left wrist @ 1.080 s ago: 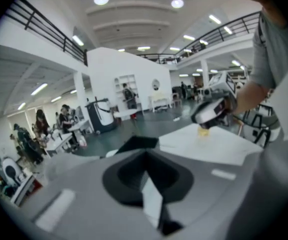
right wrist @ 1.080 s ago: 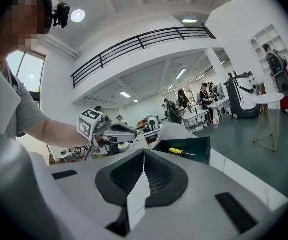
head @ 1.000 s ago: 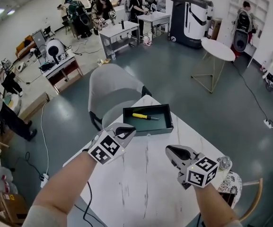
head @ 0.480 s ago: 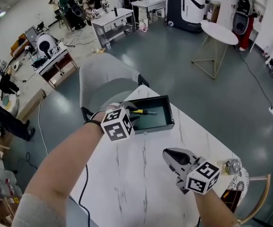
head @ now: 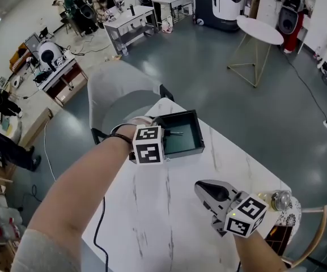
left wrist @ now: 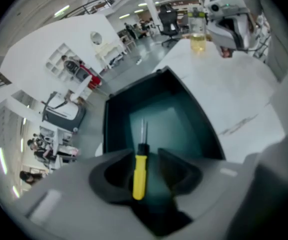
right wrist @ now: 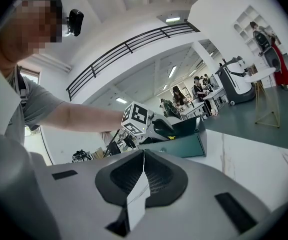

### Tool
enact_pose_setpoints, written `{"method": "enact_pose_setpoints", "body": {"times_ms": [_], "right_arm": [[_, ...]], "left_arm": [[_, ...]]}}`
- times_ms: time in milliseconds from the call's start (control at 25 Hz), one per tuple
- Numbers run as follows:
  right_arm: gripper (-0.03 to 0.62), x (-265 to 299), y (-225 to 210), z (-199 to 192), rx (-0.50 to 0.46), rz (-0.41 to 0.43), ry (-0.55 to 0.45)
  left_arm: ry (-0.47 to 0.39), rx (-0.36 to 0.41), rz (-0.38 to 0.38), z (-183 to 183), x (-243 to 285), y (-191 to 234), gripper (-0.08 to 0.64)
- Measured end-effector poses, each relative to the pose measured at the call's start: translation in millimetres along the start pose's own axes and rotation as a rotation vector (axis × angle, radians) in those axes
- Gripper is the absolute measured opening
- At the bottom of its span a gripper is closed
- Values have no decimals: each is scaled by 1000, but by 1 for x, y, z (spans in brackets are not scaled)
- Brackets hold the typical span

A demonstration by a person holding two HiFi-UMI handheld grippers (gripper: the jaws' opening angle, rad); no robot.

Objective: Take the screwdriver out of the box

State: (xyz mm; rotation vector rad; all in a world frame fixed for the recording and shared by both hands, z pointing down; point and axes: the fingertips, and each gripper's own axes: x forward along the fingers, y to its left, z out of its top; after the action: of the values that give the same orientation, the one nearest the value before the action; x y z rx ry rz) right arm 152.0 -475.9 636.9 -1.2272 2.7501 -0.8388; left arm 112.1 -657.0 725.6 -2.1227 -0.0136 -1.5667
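A yellow-handled screwdriver [left wrist: 140, 176] lies on the floor of a dark green open box [head: 199, 130] at the far end of the white marble table [head: 169, 208]. My left gripper [head: 162, 130] points steeply down into the box. Its jaws have just been opening and now stand open on either side of the handle, one edge close to it and the other apart. In the head view only the screwdriver's shaft [head: 176, 133] shows past the marker cube. My right gripper [head: 200, 186] hovers over the table's near right, shut and empty. From it I see the box [right wrist: 181, 145] and left gripper [right wrist: 171, 130] ahead.
A glass jar [head: 280, 199] stands at the table's right edge; it appears beyond the box in the left gripper view as a jar [left wrist: 197, 36]. A grey chair [head: 118, 92] stands behind the table's far end. Tables and people fill the room farther off.
My left gripper went from the table's near left forward to the box, tipped down into it and opened round the screwdriver's handle. The right gripper stayed almost where it was.
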Motion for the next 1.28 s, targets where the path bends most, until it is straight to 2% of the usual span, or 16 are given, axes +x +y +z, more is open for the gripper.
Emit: {"method": "enact_pose_setpoints", "body": {"times_ms": [440, 520, 600, 640, 840, 1080, 1280], "right_arm": [[9, -15, -2, -12, 50, -2, -18], [9, -15, -1, -13, 58, 2, -21], [9, -15, 0, -16, 66, 6, -22], [9, -15, 0, -18, 71, 7, -23], [9, -20, 4, -18, 80, 7, -28], [9, -30, 4, -10, 67, -23, -28], [9, -36, 17, -3, 59, -38, -27]], "left_arm": [[106, 63, -83, -2, 22, 3, 167], [119, 19, -142, -3, 24, 1, 151], [127, -49, -203, -2, 25, -3, 79], [131, -65, -215, -2, 25, -4, 66], [95, -64, -162, 0, 19, -11, 72], [-40, -198, -92, 17, -9, 1, 72], [-130, -272, -52, 33, -47, 11, 72]]}}
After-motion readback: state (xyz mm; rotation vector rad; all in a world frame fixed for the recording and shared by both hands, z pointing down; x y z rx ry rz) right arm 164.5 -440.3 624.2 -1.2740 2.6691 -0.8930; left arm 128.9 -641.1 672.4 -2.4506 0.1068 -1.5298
